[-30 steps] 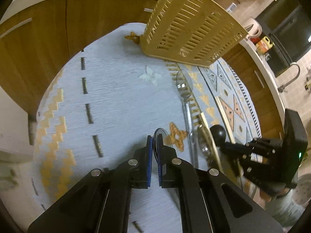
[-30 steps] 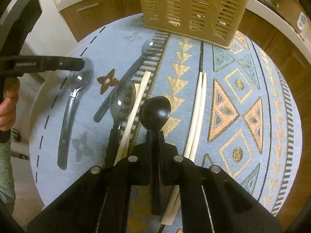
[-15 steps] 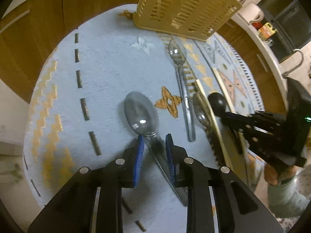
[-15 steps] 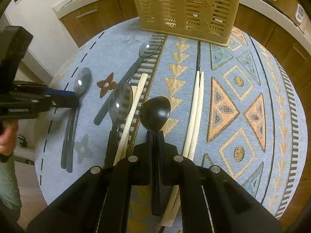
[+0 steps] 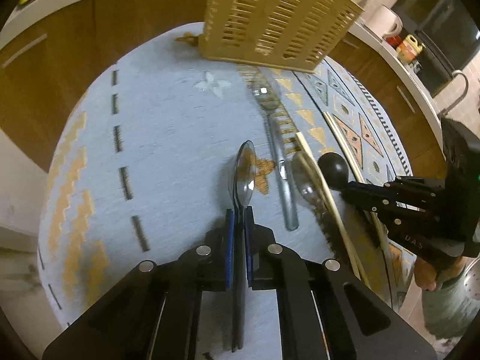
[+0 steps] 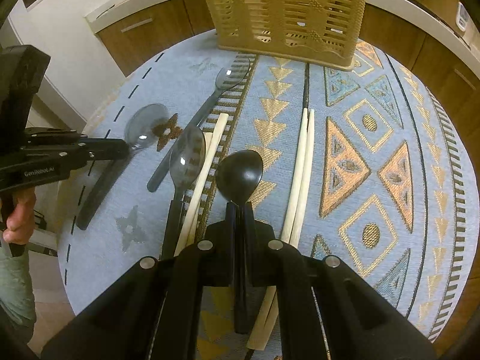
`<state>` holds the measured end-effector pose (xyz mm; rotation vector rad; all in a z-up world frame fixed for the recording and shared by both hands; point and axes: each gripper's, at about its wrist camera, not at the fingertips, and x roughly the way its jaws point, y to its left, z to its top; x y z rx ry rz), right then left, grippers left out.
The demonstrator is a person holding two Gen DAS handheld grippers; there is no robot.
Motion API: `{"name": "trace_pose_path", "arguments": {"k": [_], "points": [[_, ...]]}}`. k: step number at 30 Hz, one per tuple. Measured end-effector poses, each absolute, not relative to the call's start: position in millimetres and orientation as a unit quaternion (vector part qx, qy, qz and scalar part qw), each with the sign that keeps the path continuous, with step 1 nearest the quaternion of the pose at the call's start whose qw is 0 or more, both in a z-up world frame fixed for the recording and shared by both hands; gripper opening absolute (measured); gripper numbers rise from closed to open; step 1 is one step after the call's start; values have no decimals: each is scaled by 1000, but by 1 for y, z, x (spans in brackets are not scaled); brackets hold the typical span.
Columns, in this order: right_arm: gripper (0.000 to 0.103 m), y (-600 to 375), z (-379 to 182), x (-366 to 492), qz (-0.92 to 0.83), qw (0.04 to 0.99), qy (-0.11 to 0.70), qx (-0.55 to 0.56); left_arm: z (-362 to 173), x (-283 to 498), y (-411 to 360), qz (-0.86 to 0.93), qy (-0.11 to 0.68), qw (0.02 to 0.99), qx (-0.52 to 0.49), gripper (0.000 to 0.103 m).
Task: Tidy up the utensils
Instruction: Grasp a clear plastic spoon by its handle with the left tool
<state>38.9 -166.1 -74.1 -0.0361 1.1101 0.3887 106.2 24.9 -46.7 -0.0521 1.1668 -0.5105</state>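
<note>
A clear grey spoon (image 5: 243, 177) stands on edge, its handle clamped between the closed blue pads of the left gripper (image 5: 239, 210), at the table's 9 o'clock in the right wrist view. The right gripper (image 6: 239, 207) is closed on a black spoon (image 6: 239, 172) near the centre. Two more clear spoons (image 6: 187, 162) and pale chopsticks (image 6: 303, 168) lie on the patterned cloth (image 6: 375, 150). A tan slotted basket (image 6: 285, 15) stands at 12 o'clock.
</note>
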Motion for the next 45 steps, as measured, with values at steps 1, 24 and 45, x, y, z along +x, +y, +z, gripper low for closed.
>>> {"name": "trace_pose_path", "arguments": {"k": [1, 24, 45], "points": [[5, -165, -74, 39, 182, 832, 523, -17, -46, 105, 27, -237, 543, 805, -24, 4], [5, -165, -74, 38, 177, 834, 522, -7, -50, 110, 79, -237, 563, 785, -107, 8], [5, -169, -75, 36, 170, 825, 538, 19, -50, 106, 21, -153, 558, 812, 69, 32]]}}
